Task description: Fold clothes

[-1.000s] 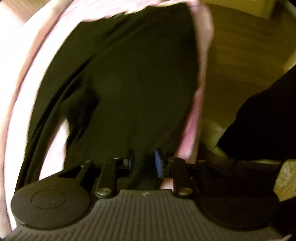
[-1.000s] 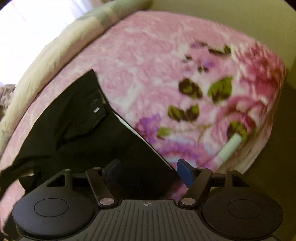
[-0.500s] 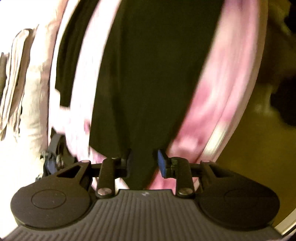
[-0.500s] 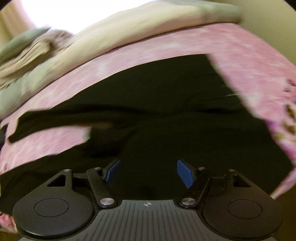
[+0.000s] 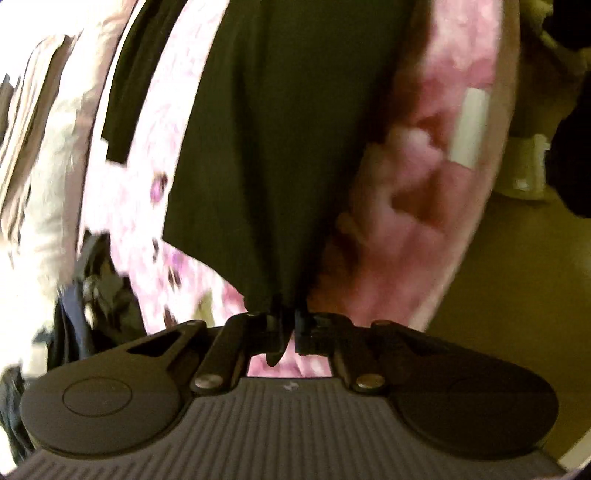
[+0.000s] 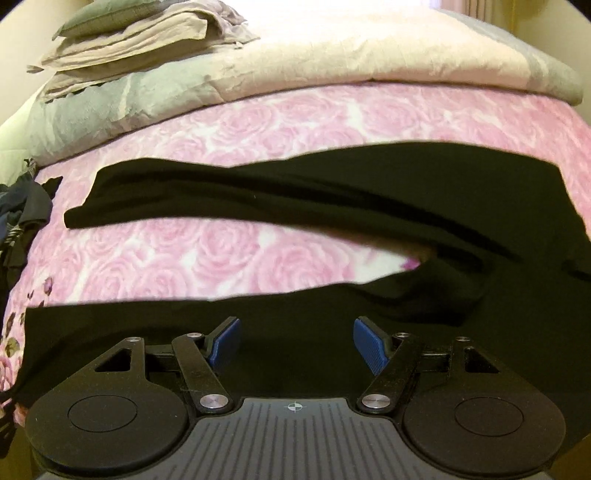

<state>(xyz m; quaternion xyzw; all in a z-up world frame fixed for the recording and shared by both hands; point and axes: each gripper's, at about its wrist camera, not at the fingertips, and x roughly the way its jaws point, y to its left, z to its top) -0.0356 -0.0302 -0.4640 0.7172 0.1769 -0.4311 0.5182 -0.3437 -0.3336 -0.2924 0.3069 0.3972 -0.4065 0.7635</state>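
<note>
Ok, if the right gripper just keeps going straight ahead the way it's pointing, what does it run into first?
Probably the black garment: the open right gripper already has its dark cloth between and ahead of its fingers. Beyond lies the pink floral blanket. Depth is hard to judge.

A bed under a pink rose-print blanket [image 6: 229, 122] fills the frame; folded beige bedding [image 6: 140, 33] sits upper left.

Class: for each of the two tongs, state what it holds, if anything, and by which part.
The left tongs are shut on the black garment, pinching a gathered bit of its edge. The right tongs are open above the garment, holding nothing.
</note>
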